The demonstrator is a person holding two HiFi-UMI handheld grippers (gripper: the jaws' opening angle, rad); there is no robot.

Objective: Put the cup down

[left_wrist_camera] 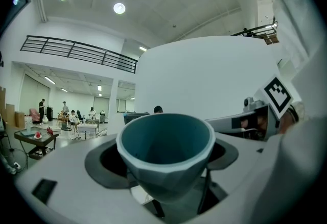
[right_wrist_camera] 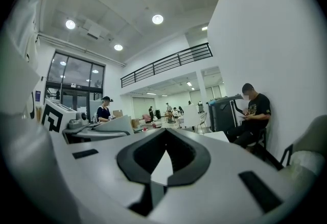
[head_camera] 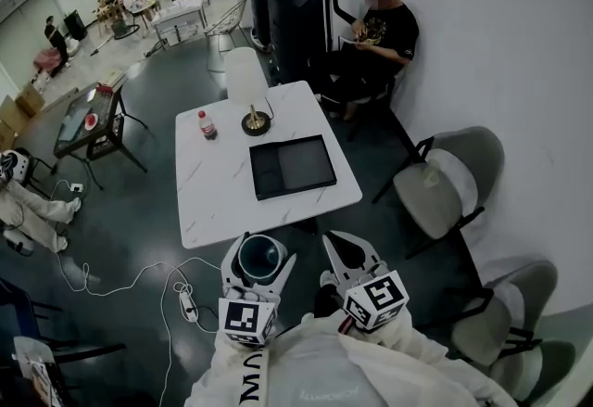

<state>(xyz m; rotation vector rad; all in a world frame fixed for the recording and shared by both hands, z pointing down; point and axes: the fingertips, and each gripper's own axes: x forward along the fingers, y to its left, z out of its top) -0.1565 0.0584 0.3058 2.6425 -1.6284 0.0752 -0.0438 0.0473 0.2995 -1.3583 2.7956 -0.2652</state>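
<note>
A teal cup (head_camera: 260, 257) with a pale rim sits upright between the jaws of my left gripper (head_camera: 259, 246), which is shut on it. In the left gripper view the cup (left_wrist_camera: 166, 151) fills the middle, its mouth open and empty. The cup hangs just short of the near edge of the white marble table (head_camera: 208, 201). My right gripper (head_camera: 343, 246) is beside it on the right, also short of the table edge. Its jaws meet at the tips with nothing between them, as the right gripper view (right_wrist_camera: 166, 133) confirms.
On the table lie a black tray (head_camera: 292, 167), a red-capped bottle (head_camera: 206, 125) and a round dark stand with a stick (head_camera: 256, 124). Grey chairs (head_camera: 449, 183) stand to the right, a seated person (head_camera: 375, 34) is behind the table, and a power strip with cable (head_camera: 185, 303) lies on the floor.
</note>
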